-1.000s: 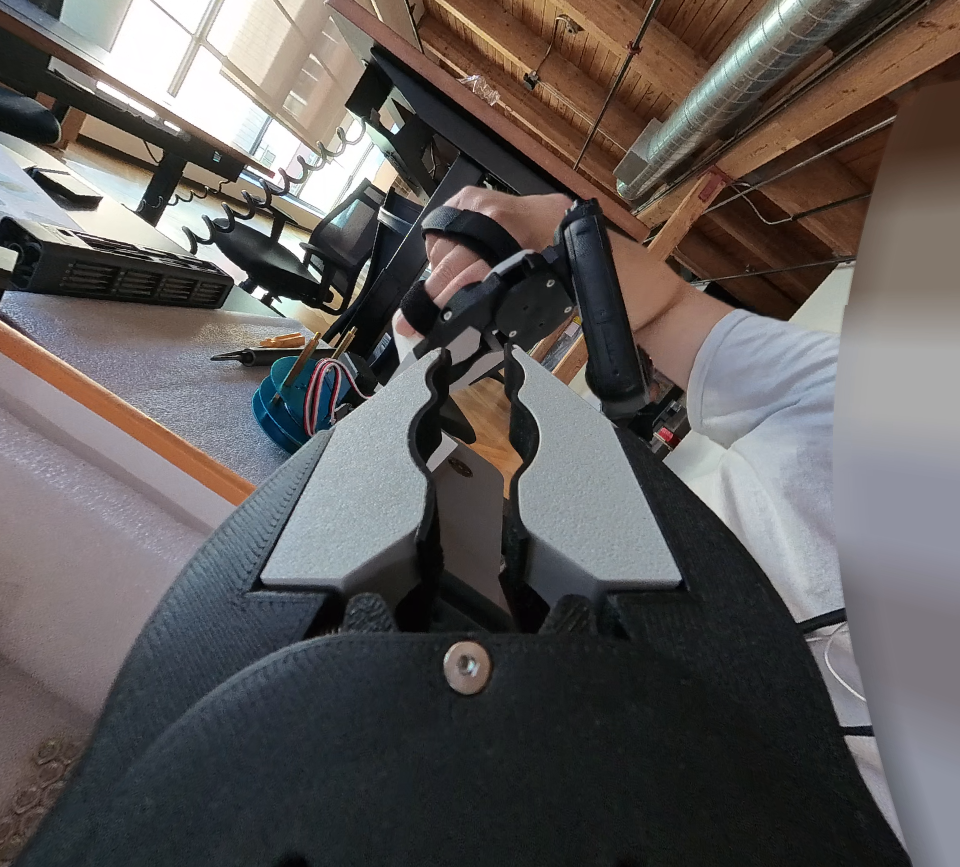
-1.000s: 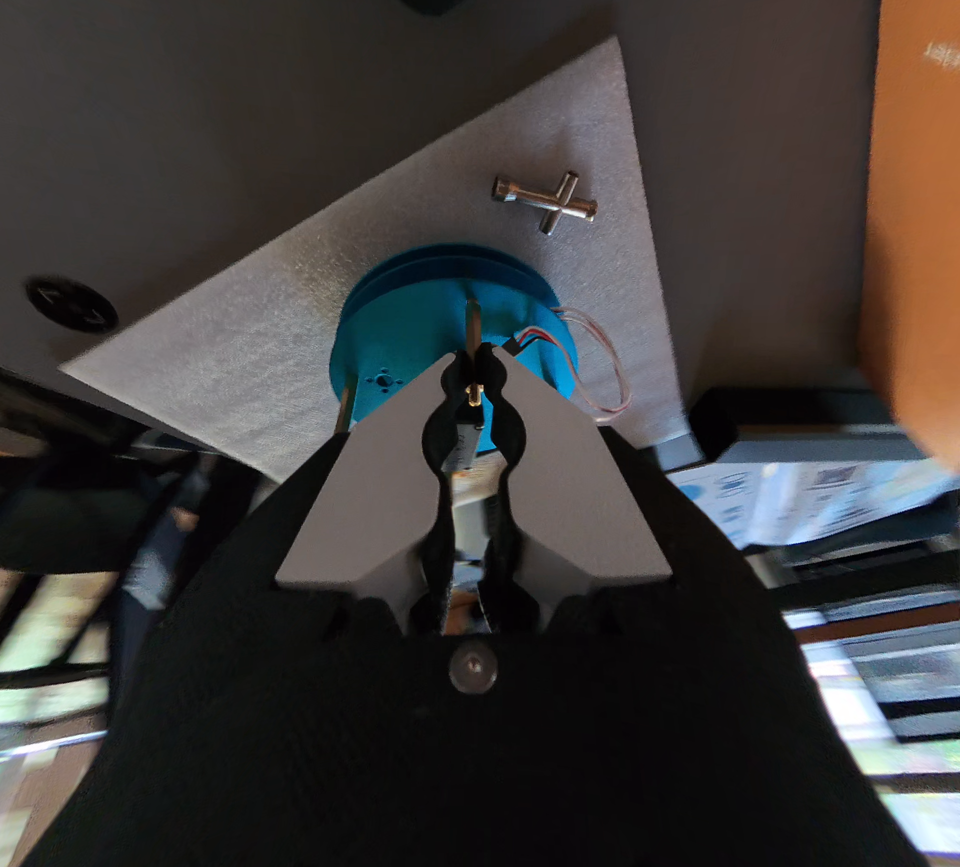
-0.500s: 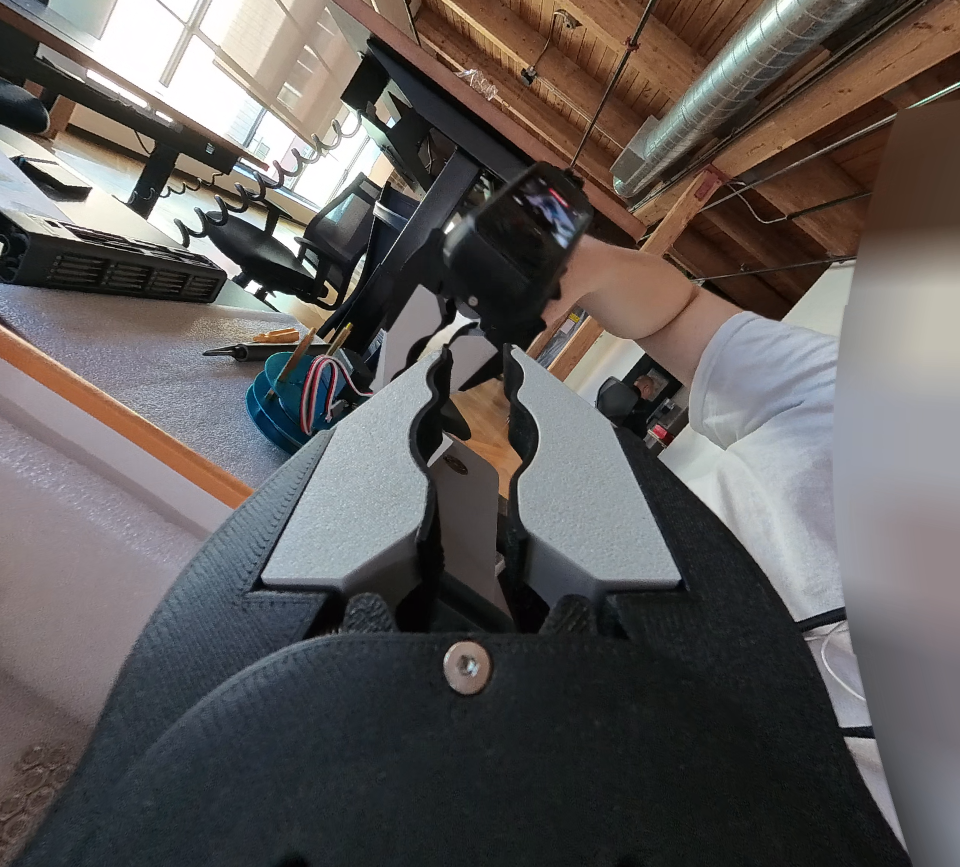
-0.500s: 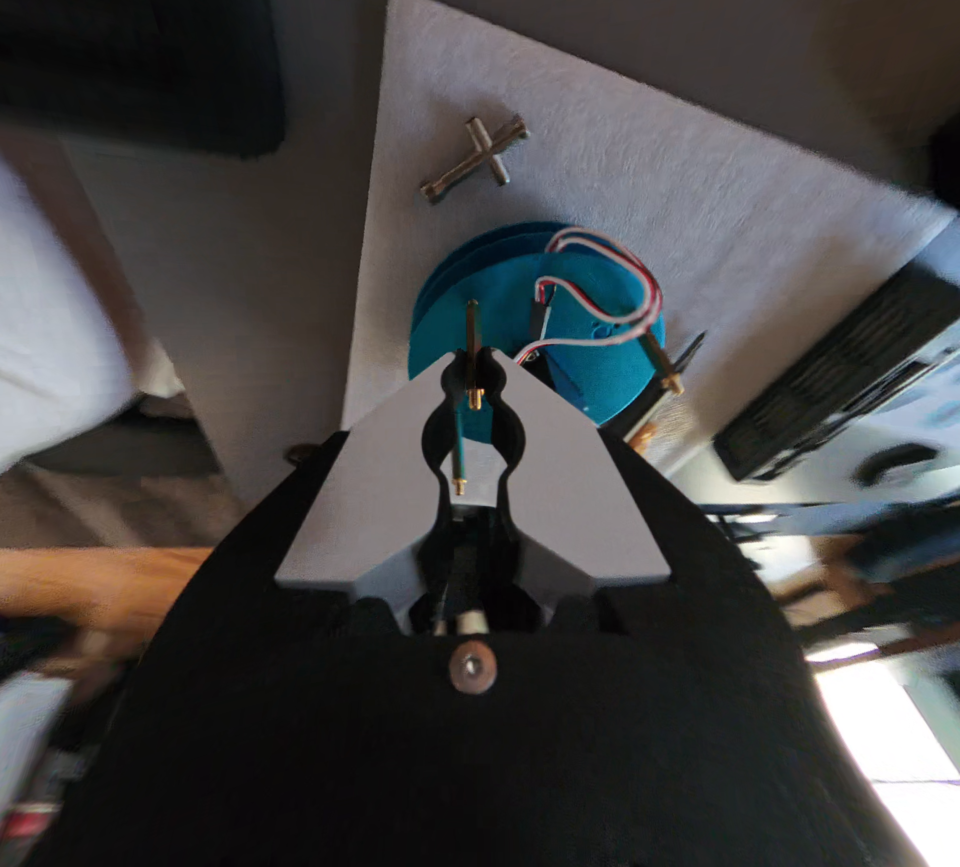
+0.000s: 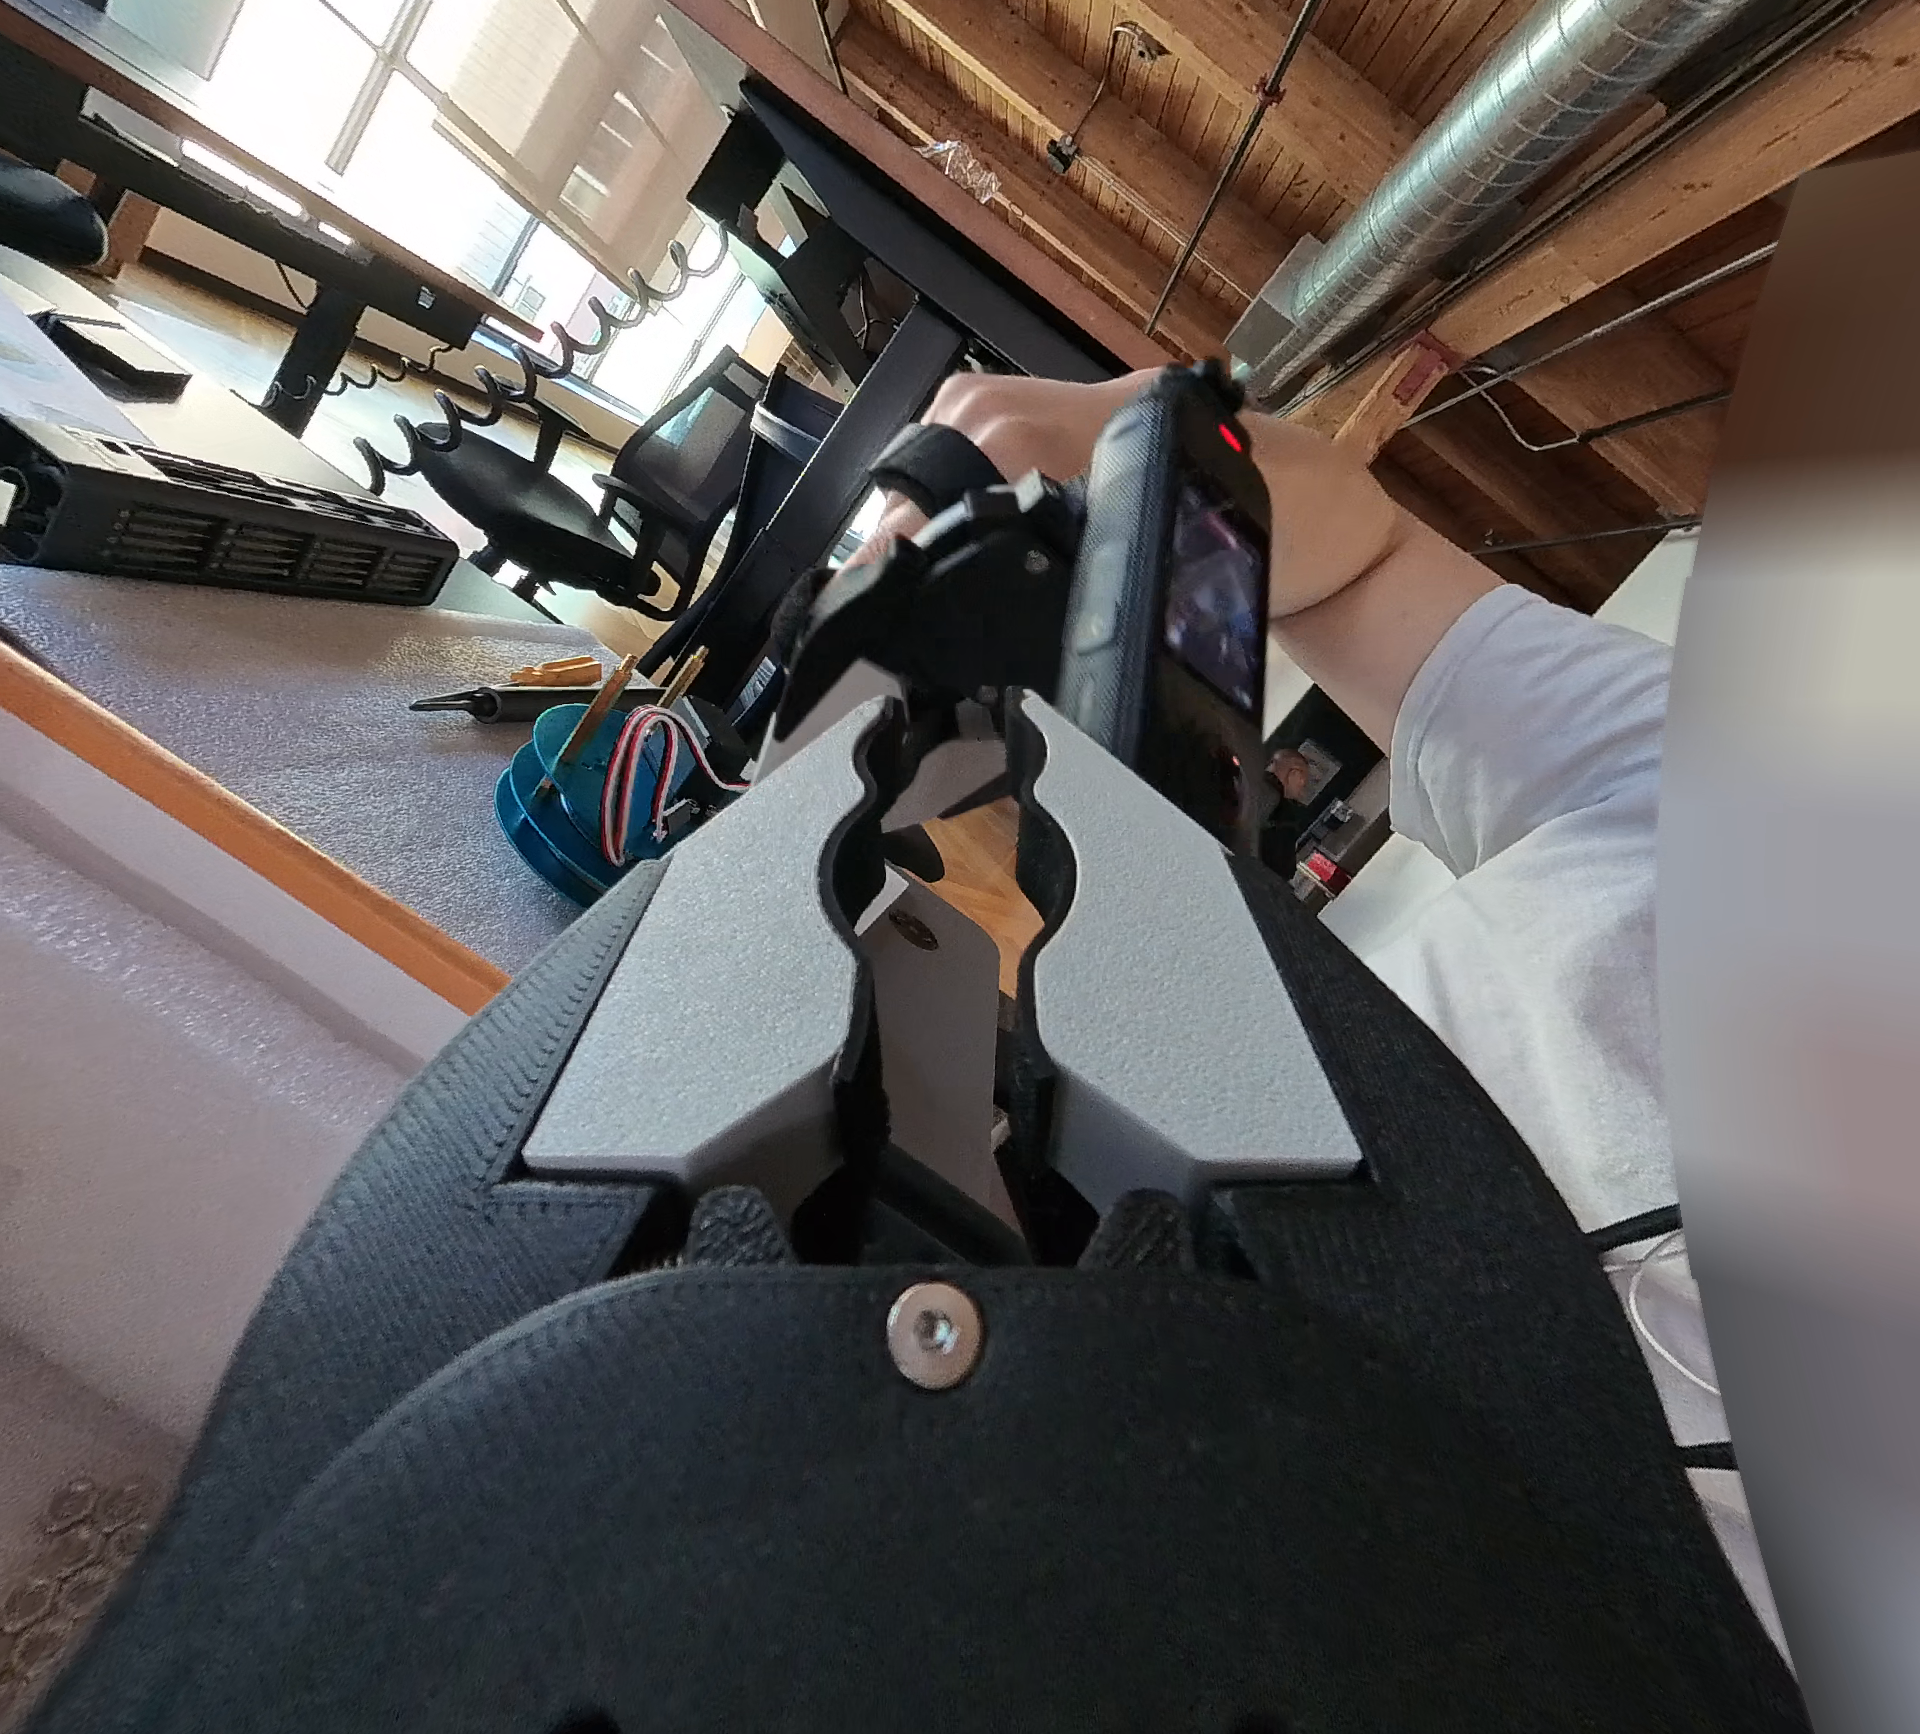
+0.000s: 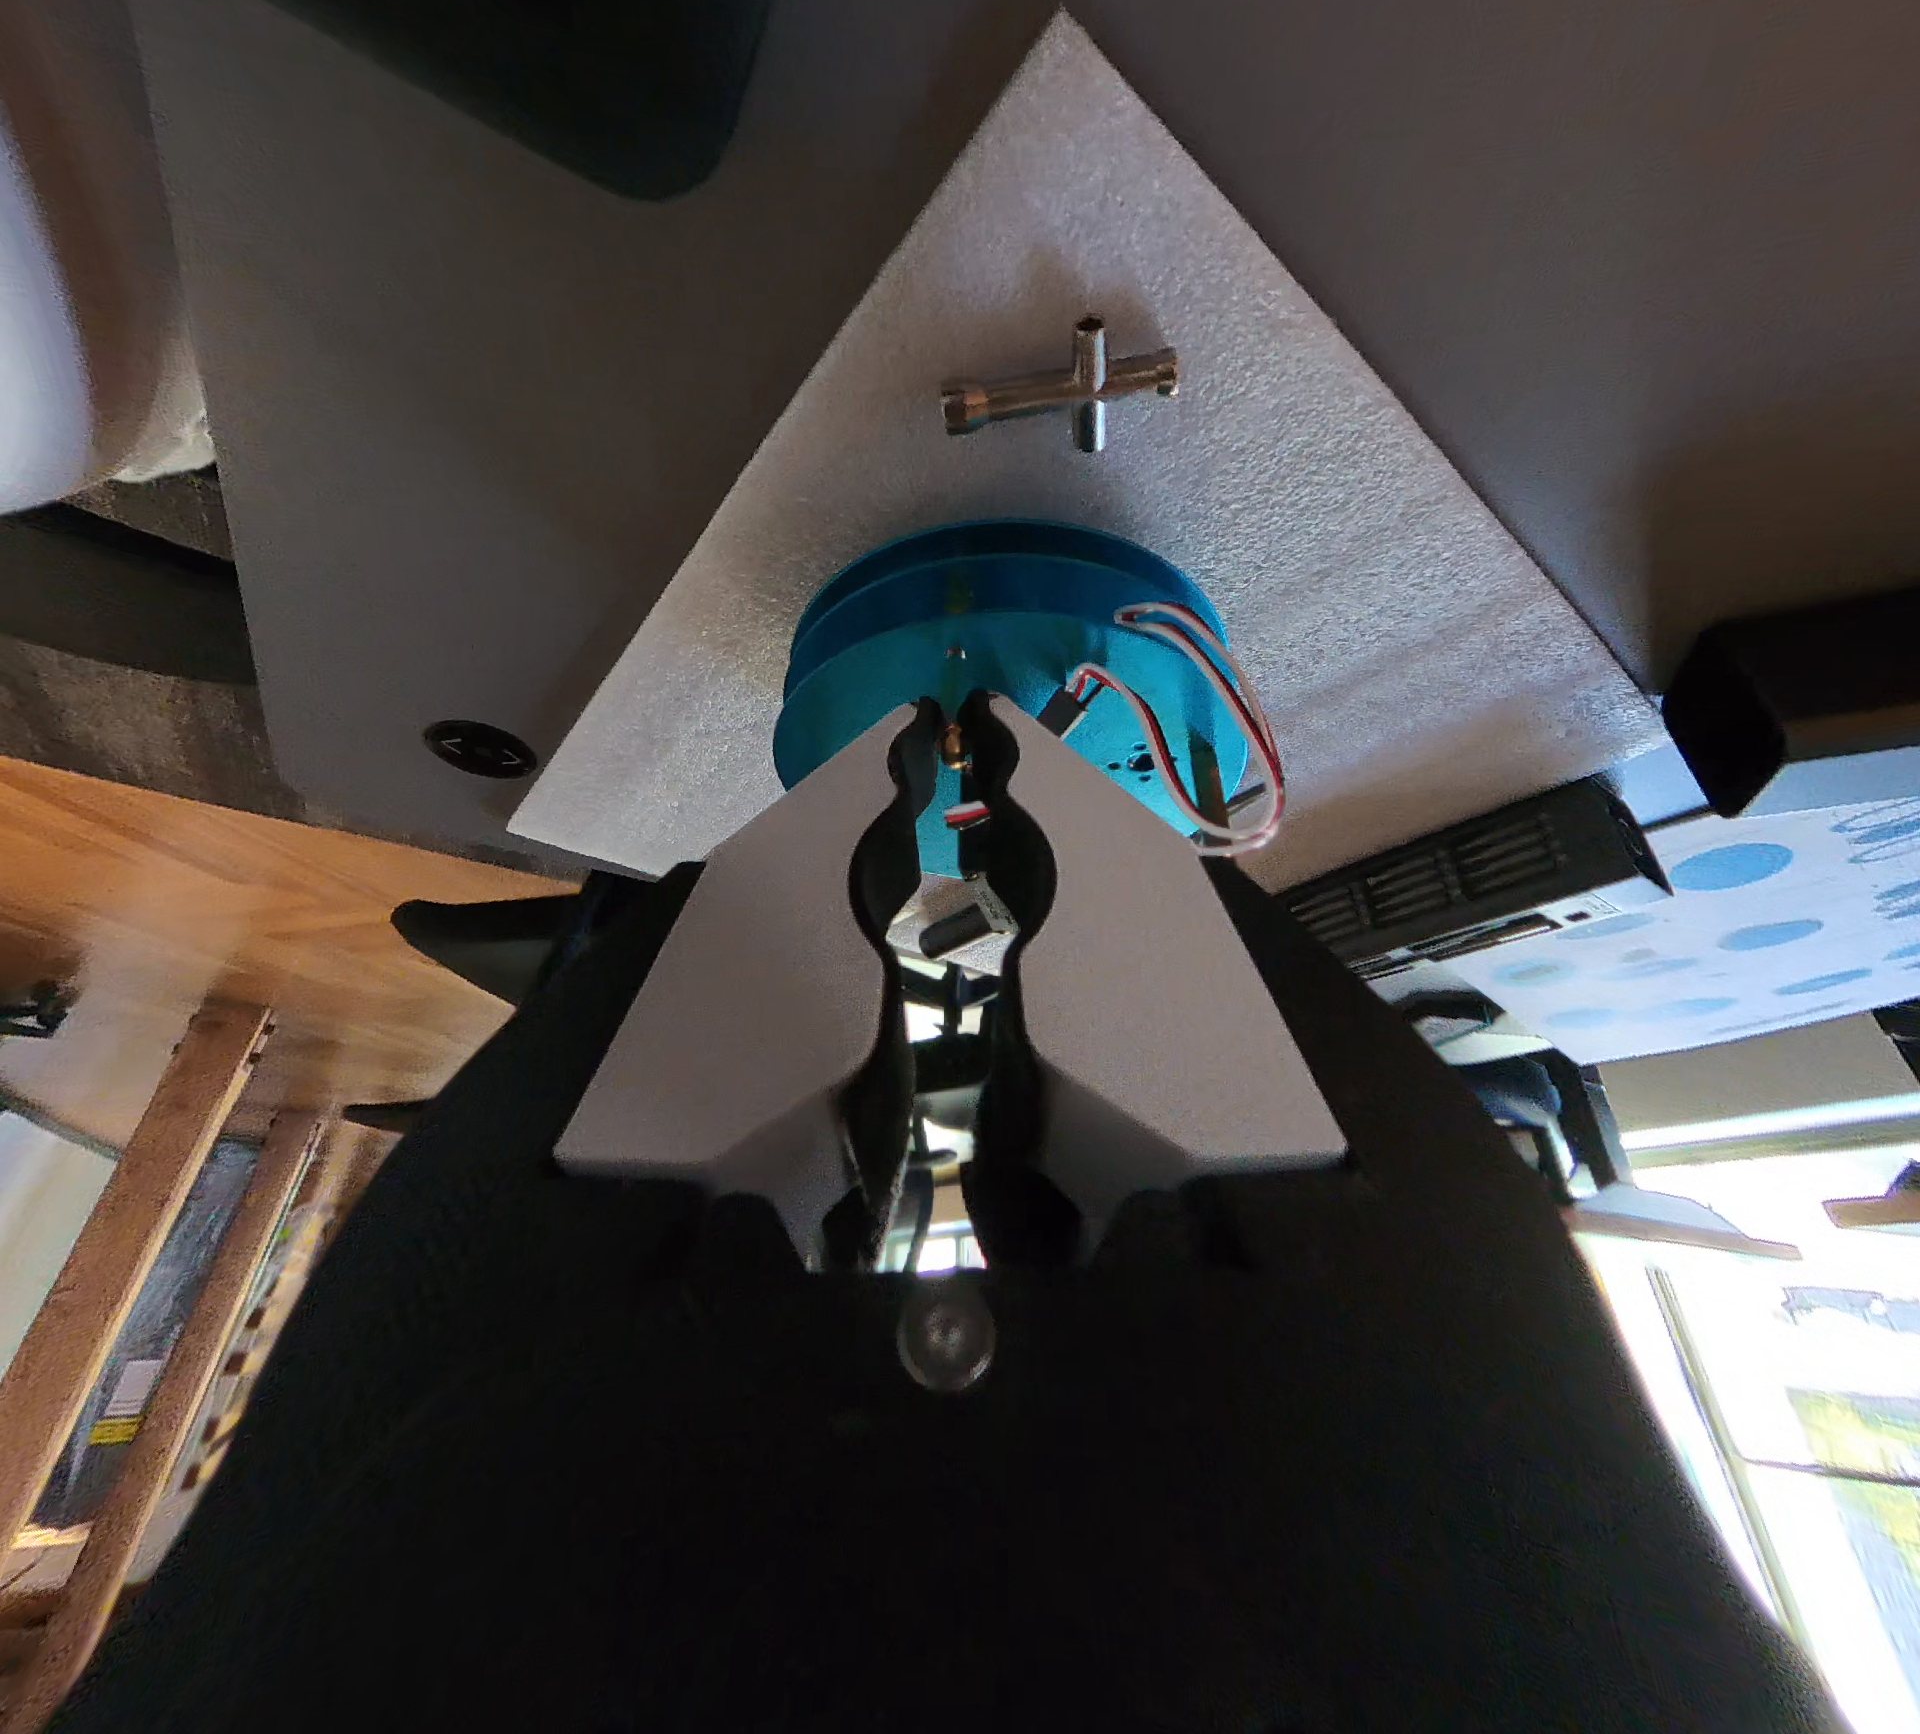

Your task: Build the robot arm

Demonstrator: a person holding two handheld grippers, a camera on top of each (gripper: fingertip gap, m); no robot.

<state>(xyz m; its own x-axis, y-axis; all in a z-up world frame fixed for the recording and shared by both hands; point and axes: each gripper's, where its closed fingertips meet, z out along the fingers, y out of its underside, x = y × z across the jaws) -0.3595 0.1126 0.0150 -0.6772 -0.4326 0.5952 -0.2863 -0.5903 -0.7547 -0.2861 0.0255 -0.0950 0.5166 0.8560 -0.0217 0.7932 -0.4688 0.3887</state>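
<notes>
A blue disc base (image 6: 997, 604) with red-and-white wires (image 6: 1236, 676) lies on a white foam sheet (image 6: 1039, 230). My right gripper (image 6: 951, 702) points down at it, its tips shut on a brass standoff (image 6: 951, 741) that stands on the disc. In the left wrist view the disc (image 5: 566, 811) shows two more brass standoffs (image 5: 592, 718), with the right gripper's fingers (image 5: 821, 697) and the hand (image 5: 1039, 427) above it. My left gripper (image 5: 940, 718) is held low beside the table, shut on a grey metal plate (image 5: 935, 1009) with a screw hole.
A silver cross wrench (image 6: 1070, 391) lies on the foam beyond the disc. A black tool case (image 5: 229, 531) and a screwdriver (image 5: 488, 702) lie at the far side. The table's orange edge (image 5: 260, 843) runs close to my left gripper. A person's white sleeve (image 5: 1507, 801) is at right. One gripper's finger ends stand about 15 cm off the other's. My left tips are about 30 cm from the screwdriver (image 5: 488, 702), my right tips only 15 cm.
The right gripper has twisted around the standoff, one way and then back, staying shut on it. The left gripper and its plate have hardly moved.
</notes>
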